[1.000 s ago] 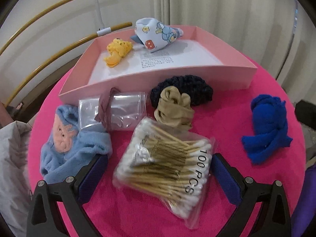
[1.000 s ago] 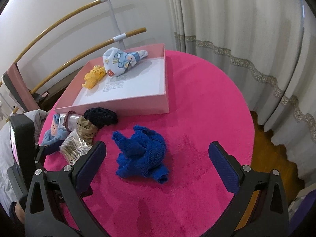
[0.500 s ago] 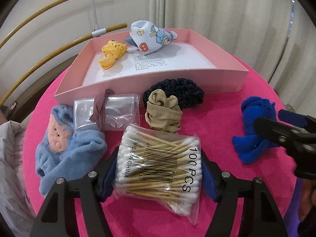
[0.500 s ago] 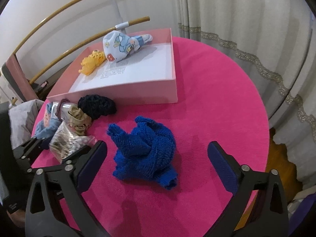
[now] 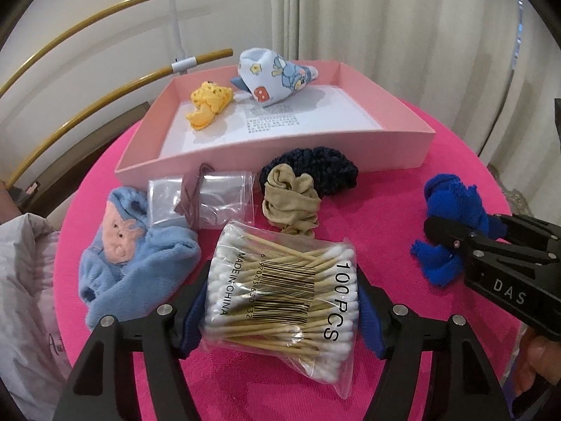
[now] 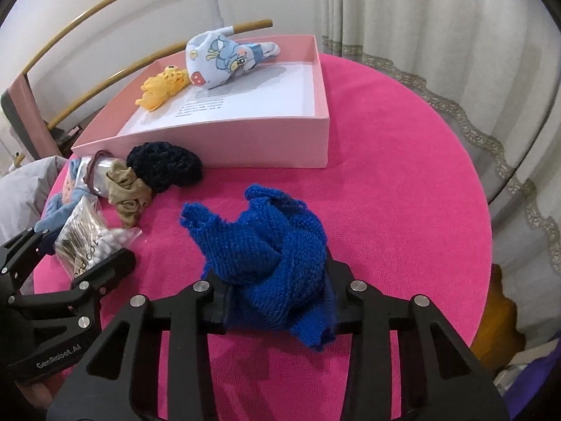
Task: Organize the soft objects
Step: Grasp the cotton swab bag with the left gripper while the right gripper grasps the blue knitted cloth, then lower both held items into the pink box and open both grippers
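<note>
Left gripper [image 5: 280,301] pinches the bag of cotton swabs [image 5: 280,287] between its blue pads, one on each long side. Right gripper [image 6: 277,301] is closing its jaws on the blue knitted cloth [image 6: 266,256], which sits bunched between them with the pads already pressing into its near end.

Judgement on the step: the knit is loose and lumpy, so the right grip should take the thick knot rather than a trailing flap, then lift straight up before travelling. The swab bag is slippery film; hold it level and squeeze no harder.

Ahead of both grippers stands the pink tray [image 5: 273,161], already holding a yellow knit piece [image 5: 208,105] and a printed cloth [image 5: 277,77]. Its near wall must be cleared — a dragging tail of knit could catch there.

Ahead of the left gripper lie a tan stocking [image 5: 291,200], a dark knit [image 5: 315,170], a clear pouch [image 5: 200,200] and a light-blue plush cloth [image 5: 133,266]. To the right of the right gripper the pink tabletop [image 6: 403,175] is open up to its rounded edge.
</note>
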### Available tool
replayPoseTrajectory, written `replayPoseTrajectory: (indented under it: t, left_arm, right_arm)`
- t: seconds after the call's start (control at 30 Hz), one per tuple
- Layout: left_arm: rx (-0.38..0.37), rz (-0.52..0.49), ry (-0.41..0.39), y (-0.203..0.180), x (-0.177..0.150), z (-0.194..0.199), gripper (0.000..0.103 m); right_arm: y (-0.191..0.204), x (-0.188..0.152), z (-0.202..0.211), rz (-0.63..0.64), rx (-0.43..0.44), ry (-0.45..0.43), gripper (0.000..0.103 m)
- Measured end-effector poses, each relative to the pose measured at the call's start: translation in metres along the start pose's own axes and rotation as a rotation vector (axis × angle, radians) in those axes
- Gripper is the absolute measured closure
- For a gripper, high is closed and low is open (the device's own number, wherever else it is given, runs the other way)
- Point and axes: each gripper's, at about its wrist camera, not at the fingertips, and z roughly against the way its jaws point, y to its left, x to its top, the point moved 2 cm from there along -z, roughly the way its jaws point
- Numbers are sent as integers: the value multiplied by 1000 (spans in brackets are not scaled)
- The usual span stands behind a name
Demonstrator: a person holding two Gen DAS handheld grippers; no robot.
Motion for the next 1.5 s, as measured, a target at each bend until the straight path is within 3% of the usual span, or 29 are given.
replayPoseTrajectory:
  t: [0.4,0.9,1.2,1.5]
  left_arm:
    - [7,16,-80,4,9,47,36]
    - [74,71,-241,40,79,98,36]
    - [97,96,-250,45,131,73,36]
    - [76,118,-162,43,160,18,36]
  right_arm:
    - [13,17,41,21,56,-82,68]
    - [24,102,64,69,86,-194,67]
    - [27,165,39,66,86,-192,66]
    - [13,194,-20,61,69,-88,66]
